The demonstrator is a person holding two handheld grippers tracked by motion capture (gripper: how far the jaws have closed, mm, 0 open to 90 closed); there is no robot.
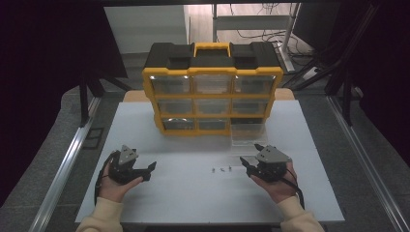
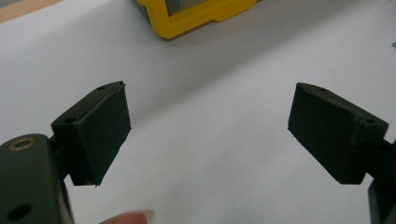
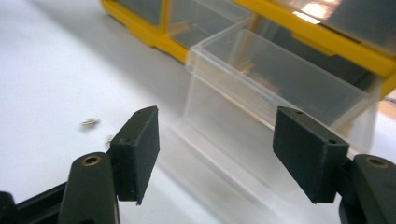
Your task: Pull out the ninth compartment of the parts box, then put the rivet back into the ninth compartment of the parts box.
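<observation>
- Your right gripper (image 1: 250, 155) stands released, jaws spread wide with nothing between the pads; it hangs just in front of the clear plastic drawer (image 1: 247, 134), which is pulled out from the bottom-right bay of the yellow-and-black parts organizer (image 1: 212, 89) and rests on the white table (image 1: 193, 193).
- Your left gripper (image 1: 149, 170) is likewise released and empty, parked over bare table well apart from the work. I judge it is held there as a standby, clear of the right hand's path.
- Small metal screws (image 1: 222, 169) lie loose on the table between the two grippers, nearer the right one. Judging from this layout, the drawer was drawn forward to give access to them.
- The high view gives the full layout: nine bays, one vacated, screws in a short row.
- The right gripper view adds what the high view cannot: the drawer's (image 3: 280, 79) transparent walls at close range and one screw (image 3: 89, 122) just left of the left pad.
- The left gripper view shows the organizer's yellow corner (image 2: 196, 18) beyond the parted pads.
</observation>
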